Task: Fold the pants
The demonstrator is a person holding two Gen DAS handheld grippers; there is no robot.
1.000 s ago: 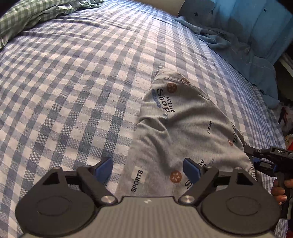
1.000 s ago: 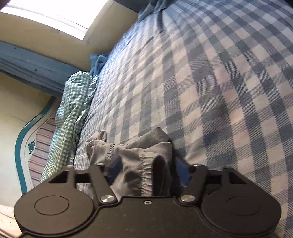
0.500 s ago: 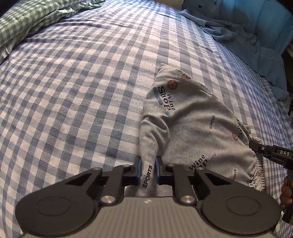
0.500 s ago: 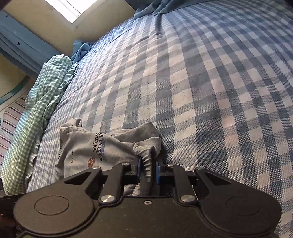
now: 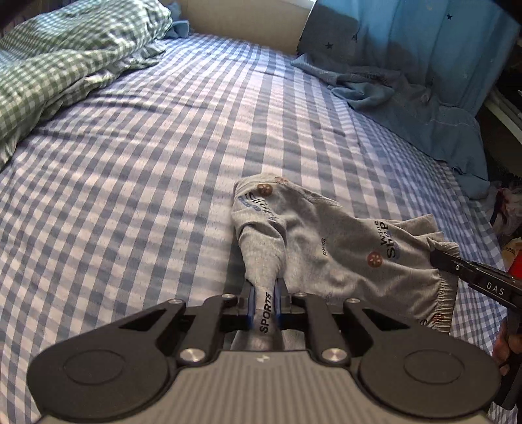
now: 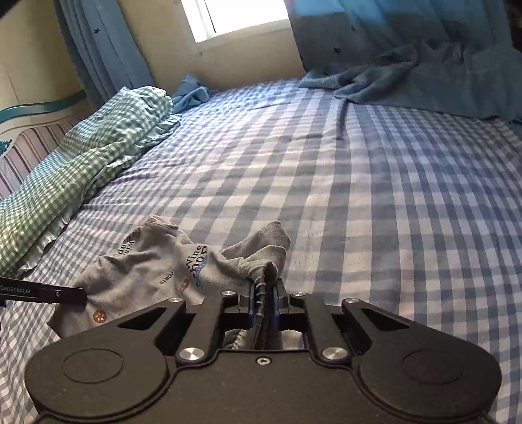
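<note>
Grey pants (image 5: pixel 326 248) printed with "SPORTS" and "Wine Shop" hang bunched just above the blue checked bed sheet (image 5: pixel 130 195). My left gripper (image 5: pixel 264 290) pinches a fold of the pants bearing the word SPORTS, and its jaws are still closing on the cloth. In the right wrist view, my right gripper (image 6: pixel 265 290) clamps the gathered elastic waistband of the pants (image 6: pixel 146 261), its jaws also still closing on it. Each gripper shows in the other's view: the right gripper (image 5: pixel 437 257) at the pants' right edge, the left gripper (image 6: pixel 81 293) at their left edge.
A green checked blanket (image 5: pixel 65 58) is heaped along the left side of the bed. Blue cloth (image 5: pixel 407 81) and a starred curtain lie at the far right. A window (image 6: pixel 241 16) is behind the bed. A hand (image 5: pixel 509 342) holds the right gripper's handle.
The left gripper went from open over the pants to shut on a fold. Both grippers rose, lifting the pants off the sheet. The right gripper rolled upright.
</note>
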